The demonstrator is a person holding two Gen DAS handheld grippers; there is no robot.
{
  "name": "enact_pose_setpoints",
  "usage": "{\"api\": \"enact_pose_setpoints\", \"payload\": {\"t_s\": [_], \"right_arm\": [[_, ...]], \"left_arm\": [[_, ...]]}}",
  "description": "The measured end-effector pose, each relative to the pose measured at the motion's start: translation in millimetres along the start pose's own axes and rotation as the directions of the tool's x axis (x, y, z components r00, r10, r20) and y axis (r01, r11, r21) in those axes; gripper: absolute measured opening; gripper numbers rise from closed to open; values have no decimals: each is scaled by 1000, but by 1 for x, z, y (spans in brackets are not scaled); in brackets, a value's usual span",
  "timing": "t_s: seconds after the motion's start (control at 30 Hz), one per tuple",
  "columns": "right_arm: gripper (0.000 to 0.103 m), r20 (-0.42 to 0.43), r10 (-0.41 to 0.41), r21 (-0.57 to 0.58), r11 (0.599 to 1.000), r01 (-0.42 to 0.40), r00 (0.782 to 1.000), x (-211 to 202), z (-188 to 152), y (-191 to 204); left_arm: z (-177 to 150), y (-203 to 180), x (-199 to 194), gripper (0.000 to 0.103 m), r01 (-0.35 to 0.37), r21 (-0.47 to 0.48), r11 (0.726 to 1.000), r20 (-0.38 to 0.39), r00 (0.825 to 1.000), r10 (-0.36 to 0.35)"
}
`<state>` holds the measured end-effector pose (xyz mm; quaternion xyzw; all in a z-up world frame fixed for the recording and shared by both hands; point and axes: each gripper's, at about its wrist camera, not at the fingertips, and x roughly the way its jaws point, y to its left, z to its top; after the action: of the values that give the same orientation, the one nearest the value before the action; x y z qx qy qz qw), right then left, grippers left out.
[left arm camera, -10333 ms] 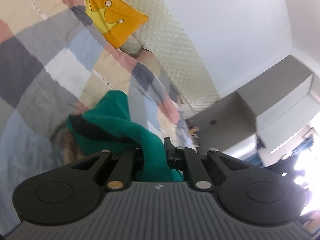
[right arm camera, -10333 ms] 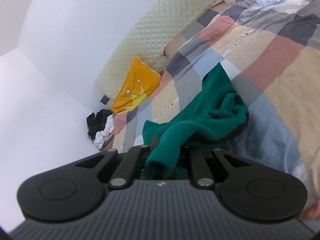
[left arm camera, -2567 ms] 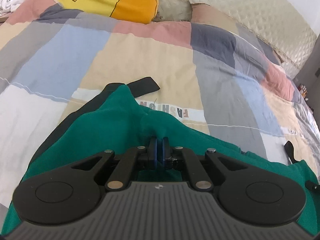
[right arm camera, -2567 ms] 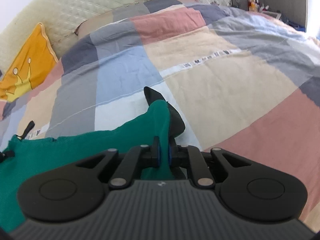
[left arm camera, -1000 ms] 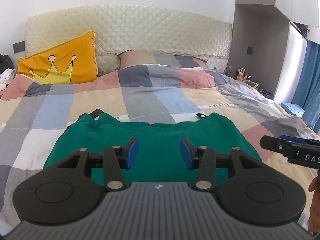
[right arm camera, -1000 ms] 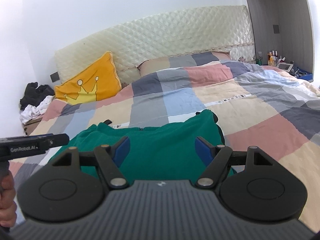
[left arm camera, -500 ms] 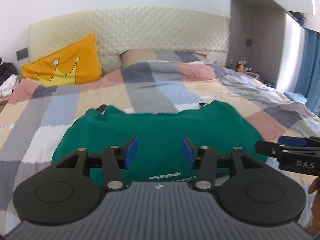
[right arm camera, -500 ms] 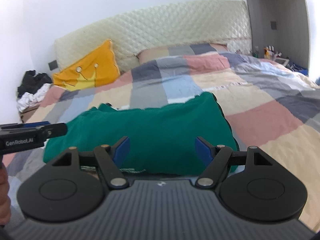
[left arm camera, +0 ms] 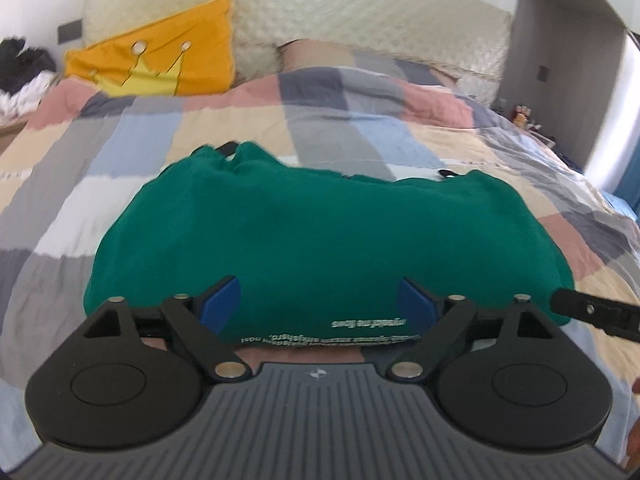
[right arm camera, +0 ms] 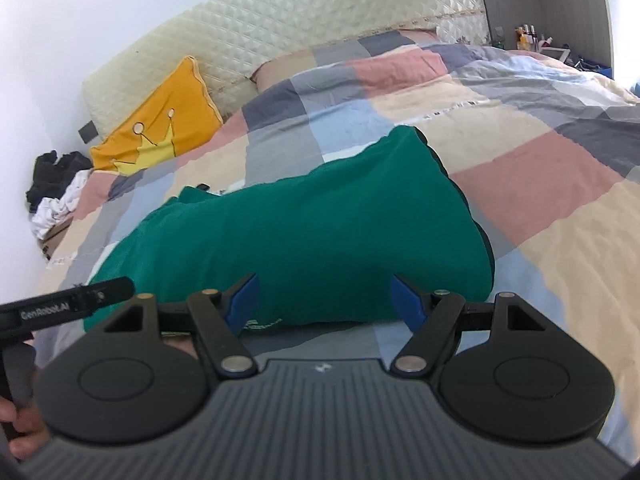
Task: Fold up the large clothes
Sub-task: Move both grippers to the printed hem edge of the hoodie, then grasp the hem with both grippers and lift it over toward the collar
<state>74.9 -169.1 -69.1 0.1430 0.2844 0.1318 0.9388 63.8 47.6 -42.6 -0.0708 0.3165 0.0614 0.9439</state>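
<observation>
Hovering just before the near hem of the folded green cotton garment [left arm camera: 320, 236], the left gripper [left arm camera: 318, 308] is spreading its jaws, nothing between them; the right gripper [right arm camera: 324, 300] gapes empty too. Bare patchwork duvet [right arm camera: 540, 184] surrounds the garment; beyond lies the yellow crown pillow [left arm camera: 160, 64].

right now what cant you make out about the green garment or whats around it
- Green garment: white print at its near hem, left wrist view, blurred, unreadable.
- Its near edge: both views, partly hidden behind the gripper bodies.
- Bedside items: right wrist view, too small.
- Clothes pile: right wrist view, pieces indistinct.
</observation>
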Motion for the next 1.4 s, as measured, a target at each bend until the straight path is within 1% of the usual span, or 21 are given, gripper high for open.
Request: {"api": "enact_pose_setpoints", "payload": {"t_s": [0.07,0.2,0.23,0.27,0.37,0.53,0.63,0.77,0.87,0.93,1.0,1.07,1.13,1.17,1.2,1.27,1.33,1.37,1.4], "right_arm": [[74,-6,5,-7,1000,-5,1000,3,0,-1],[74,-28,15,25,1000,-14,999,13,1,-7],[77,-33,9,35,999,-8,999,16,1,-8],[85,-36,5,47,999,-3,999,19,2,-11],[85,-29,17,120,993,-13,999,23,3,-21],[86,-43,66,287,957,-51,997,29,1,-42],[86,-48,104,367,927,-80,993,33,-3,-51],[86,-42,141,435,894,-108,989,36,-6,-55],[86,-28,154,471,873,-123,988,39,-7,-59],[86,-31,161,499,858,-124,986,45,-9,-62],[86,-39,177,547,827,-127,983,55,-14,-67],[87,-58,211,609,782,-133,976,68,-19,-74],[88,-92,243,665,737,-122,966,84,-25,-80],[88,-88,262,695,707,-129,961,90,-28,-83],[88,-73,284,719,679,-147,956,94,-30,-86],[88,-39,324,758,626,-183,945,102,-30,-89],[89,-3,355,796,567,-213,935,108,-29,-93],[94,16,364,810,542,-225,931,108,-29,-94],[96,34,370,818,523,-238,928,109,-29,-95]], "left_arm": [[-1,7,6,95,-4,-38,999,-16,1000,3],[-1,14,19,96,-48,-66,997,-47,998,45],[-2,15,22,96,-60,-74,995,-57,997,56],[-3,17,25,96,-70,-84,994,-69,996,65],[-4,22,30,96,-91,-114,989,-89,993,81],[-4,30,33,96,-108,-154,982,-109,990,92],[-5,36,37,96,-89,-190,978,-130,989,65],[-7,39,39,96,-81,-219,972,-145,988,50],[-7,42,41,96,-105,-233,967,-147,987,71],[-7,45,41,96,-104,-253,962,-150,986,67],[-8,50,43,96,-94,-295,951,-163,986,47],[-10,57,47,96,-80,-343,936,-174,984,21],[-12,64,49,96,-60,-393,918,-181,983,-13],[-14,68,51,96,-48,-423,905,-182,983,-33],[-15,70,51,96,-50,-438,898,-182,983,-35],[-15,71,50,96,-67,-437,897,-175,984,-12],[-13,72,49,96,-62,-442,895,-163,987,-12],[-13,73,50,96,-49,-454,890,-160,987,-28],[-14,74,52,96,-37,-470,882,-163,986,-45]]}}
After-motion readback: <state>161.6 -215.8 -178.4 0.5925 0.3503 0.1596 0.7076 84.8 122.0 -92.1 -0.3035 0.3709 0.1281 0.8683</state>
